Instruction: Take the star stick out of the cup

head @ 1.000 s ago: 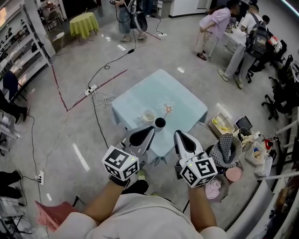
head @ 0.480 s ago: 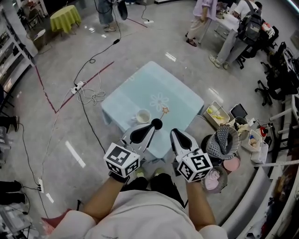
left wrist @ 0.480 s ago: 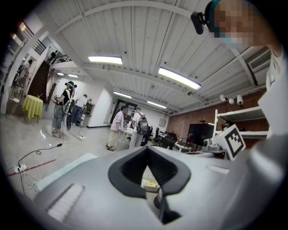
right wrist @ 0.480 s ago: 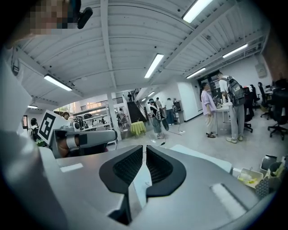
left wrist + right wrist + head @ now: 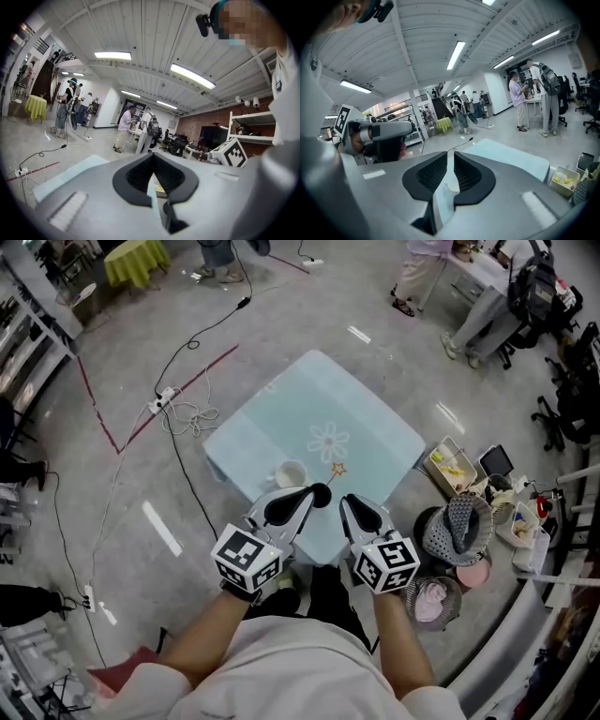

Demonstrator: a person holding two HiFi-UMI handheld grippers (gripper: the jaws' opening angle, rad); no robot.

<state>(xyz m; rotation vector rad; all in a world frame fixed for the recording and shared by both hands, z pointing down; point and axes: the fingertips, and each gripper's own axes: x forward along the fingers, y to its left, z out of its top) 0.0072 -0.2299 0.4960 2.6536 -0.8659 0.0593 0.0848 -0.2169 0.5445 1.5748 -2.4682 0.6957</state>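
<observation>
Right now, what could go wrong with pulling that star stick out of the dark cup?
The star stick is thin, so the jaws might miss or drop it. A slanted pull could tip the dark cup over. The white cup stands close beside it on the table and might get knocked.

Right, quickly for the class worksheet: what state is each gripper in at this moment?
Left gripper: shut, tips touching, nothing between them.
Right gripper: open by a narrow gap, holding nothing.
</observation>
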